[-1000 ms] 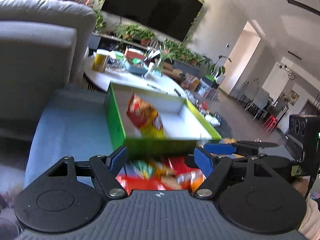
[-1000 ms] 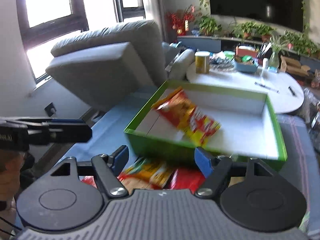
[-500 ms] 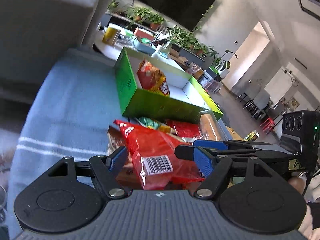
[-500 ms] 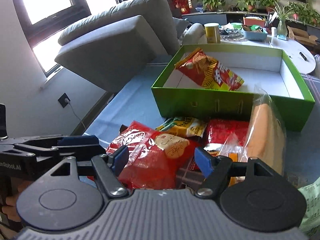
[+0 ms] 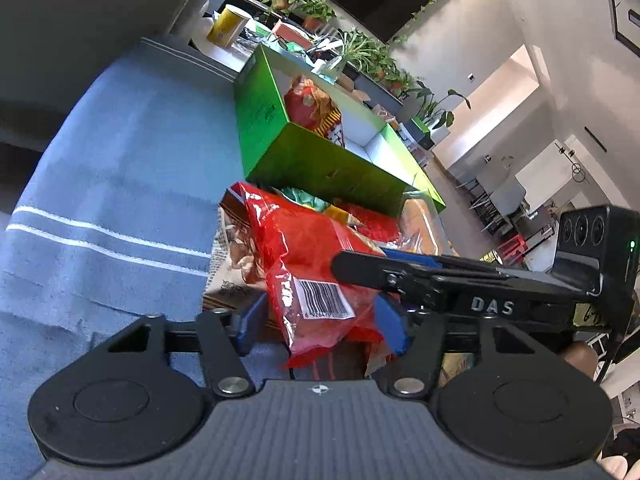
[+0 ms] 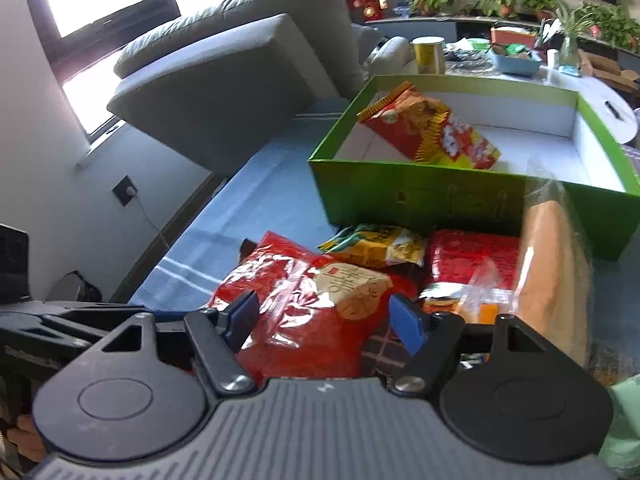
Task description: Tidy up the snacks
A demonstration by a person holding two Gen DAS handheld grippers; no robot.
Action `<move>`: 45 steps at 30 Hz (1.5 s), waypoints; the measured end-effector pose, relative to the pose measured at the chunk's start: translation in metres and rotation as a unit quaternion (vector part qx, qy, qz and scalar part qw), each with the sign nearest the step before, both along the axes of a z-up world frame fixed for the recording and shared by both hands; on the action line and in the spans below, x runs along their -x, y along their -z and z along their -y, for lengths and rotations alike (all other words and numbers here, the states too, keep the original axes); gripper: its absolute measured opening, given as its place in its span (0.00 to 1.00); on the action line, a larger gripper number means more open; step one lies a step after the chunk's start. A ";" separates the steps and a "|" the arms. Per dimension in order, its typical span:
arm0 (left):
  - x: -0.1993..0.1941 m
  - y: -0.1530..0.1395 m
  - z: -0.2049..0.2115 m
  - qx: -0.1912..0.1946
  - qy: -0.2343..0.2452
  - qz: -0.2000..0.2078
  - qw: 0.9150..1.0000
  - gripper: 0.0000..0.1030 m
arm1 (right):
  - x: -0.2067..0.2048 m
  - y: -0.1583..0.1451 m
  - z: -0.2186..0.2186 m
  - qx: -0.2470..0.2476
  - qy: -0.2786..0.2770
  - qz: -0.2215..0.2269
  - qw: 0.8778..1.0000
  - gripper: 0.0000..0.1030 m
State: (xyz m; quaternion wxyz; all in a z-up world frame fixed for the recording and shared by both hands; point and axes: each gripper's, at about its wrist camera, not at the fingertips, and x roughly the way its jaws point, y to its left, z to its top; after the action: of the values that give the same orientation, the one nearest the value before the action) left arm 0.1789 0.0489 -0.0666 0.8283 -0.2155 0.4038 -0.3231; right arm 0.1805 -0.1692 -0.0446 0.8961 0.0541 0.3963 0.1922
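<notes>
A green box (image 6: 460, 196) with a white inside stands on the blue cloth and holds one red-yellow chip bag (image 6: 432, 128); both also show in the left wrist view, the box (image 5: 304, 156) and the bag (image 5: 312, 104). In front of it lies a pile of snacks. A big red bag (image 6: 312, 312) with a barcode (image 5: 324, 296) lies on top, between the open jaws of both grippers. My left gripper (image 5: 320, 324) and right gripper (image 6: 324, 320) are open around it. A yellow pack (image 6: 376, 246), a red pack (image 6: 472, 260) and bagged bread (image 6: 556, 276) lie behind.
A grey sofa (image 6: 224, 76) stands to the left. A white round table (image 6: 592, 92) with a yellow can (image 6: 430, 54), plants and clutter stands behind the box. The blue cloth (image 5: 112, 184) spreads to the left. The right gripper's arm (image 5: 460, 284) crosses the left view.
Both grippers have drawn back from the box and come down to the snack pile. The big red bag now lies between both pairs of open jaws.
</notes>
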 end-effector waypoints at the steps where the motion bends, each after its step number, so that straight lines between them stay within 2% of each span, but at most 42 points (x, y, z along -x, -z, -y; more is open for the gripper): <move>1: 0.000 -0.001 0.001 -0.001 0.000 0.002 1.000 0.50 | 0.000 0.000 -0.001 0.003 0.002 0.001 1.000 0.67; 7: -0.001 0.002 -0.001 0.007 0.007 0.009 1.000 0.40 | -0.002 0.002 -0.001 -0.005 0.003 -0.002 1.000 0.66; 19: 0.005 -0.002 0.000 0.016 0.014 0.027 0.999 0.30 | 0.004 -0.001 -0.001 -0.022 0.016 0.003 1.000 0.61; 45: 0.005 -0.002 0.005 0.012 0.016 0.033 0.999 0.27 | 0.005 0.004 0.002 -0.050 0.032 -0.004 0.998 0.53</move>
State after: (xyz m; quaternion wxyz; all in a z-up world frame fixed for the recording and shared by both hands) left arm 0.1735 0.0440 -0.0645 0.8332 -0.2085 0.3759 -0.3480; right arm 0.1754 -0.1714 -0.0484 0.8963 0.1123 0.3882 0.1826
